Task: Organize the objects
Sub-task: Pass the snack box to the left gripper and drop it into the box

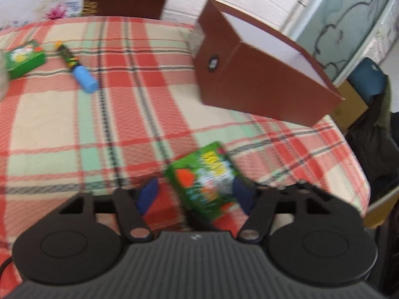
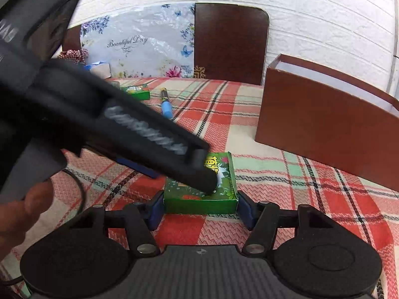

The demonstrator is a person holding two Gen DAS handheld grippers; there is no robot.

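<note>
A green printed box [image 2: 225, 191] lies on the plaid tablecloth. My right gripper [image 2: 199, 210] brackets it with a blue pad at each end, and I cannot tell whether the pads press it. My left gripper [image 1: 197, 194] is open over the same box [image 1: 207, 177], its right pad beside the box, its left pad apart from it. In the right wrist view the left gripper's black fingers [image 2: 199, 172] rest across the box top. A second green box [image 1: 23, 58] and a tube with a blue cap [image 1: 74, 66] lie at the far left.
An open brown cardboard box with a white inside [image 1: 264, 74] stands at the table's right side; it also shows in the right wrist view [image 2: 324, 122]. A dark chair back [image 2: 230, 42] and a floral bag [image 2: 139, 42] stand behind the table. The table edge [image 1: 359, 174] drops off at right.
</note>
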